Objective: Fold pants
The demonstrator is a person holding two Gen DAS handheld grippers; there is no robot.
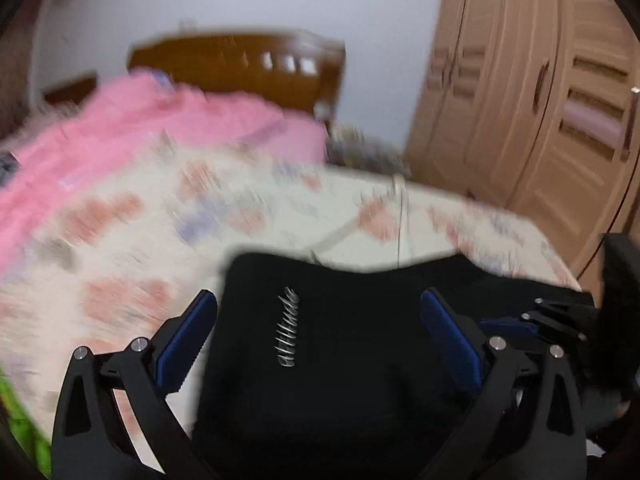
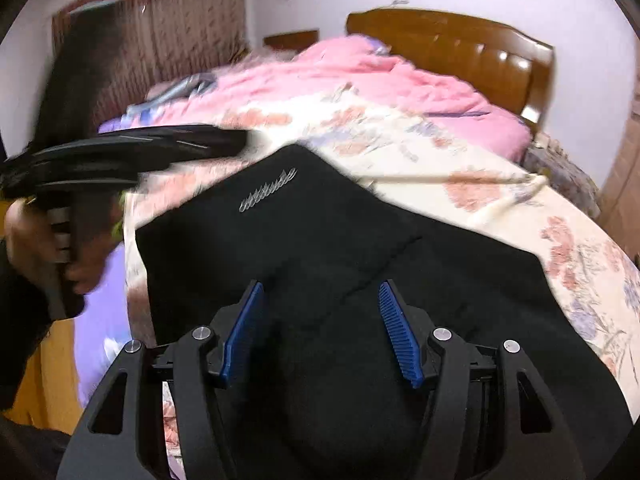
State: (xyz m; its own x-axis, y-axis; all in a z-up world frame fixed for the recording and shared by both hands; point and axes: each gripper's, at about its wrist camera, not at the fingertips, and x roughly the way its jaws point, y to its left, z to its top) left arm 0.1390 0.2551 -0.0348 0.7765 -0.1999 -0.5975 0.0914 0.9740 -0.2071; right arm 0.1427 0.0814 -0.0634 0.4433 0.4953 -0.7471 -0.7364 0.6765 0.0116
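The black fabric pants [image 2: 304,240], folded into a broad dark slab with a small silver script logo [image 2: 268,190] near the far edge, are laid on the cream floral-printed bedsheet [image 2: 500,192] at the near end of the bed; in the right wrist view they are spread from the centre down to 6 o'clock, and a stitched seam is seen running across them. The right gripper [image 2: 320,332] is held above the pants with its blue ribbed pads [image 2: 400,336] parted and nothing pinched between them; the cloth is seen only beneath. The left gripper [image 1: 318,336] is likewise released, its blue pads [image 1: 184,344] set wide apart over the black fabric, none of which is clamped. In the right wrist view the left gripper is seen blurred at 9 o'clock, gripped by a person's hand [image 2: 32,248]. A rumpled pink quilt [image 2: 360,84] is heaped at 12 o'clock, before a brown wooden headboard [image 2: 460,52]; a tan panelled wardrobe [image 1: 520,100] is seen at 2 o'clock in the left wrist view.
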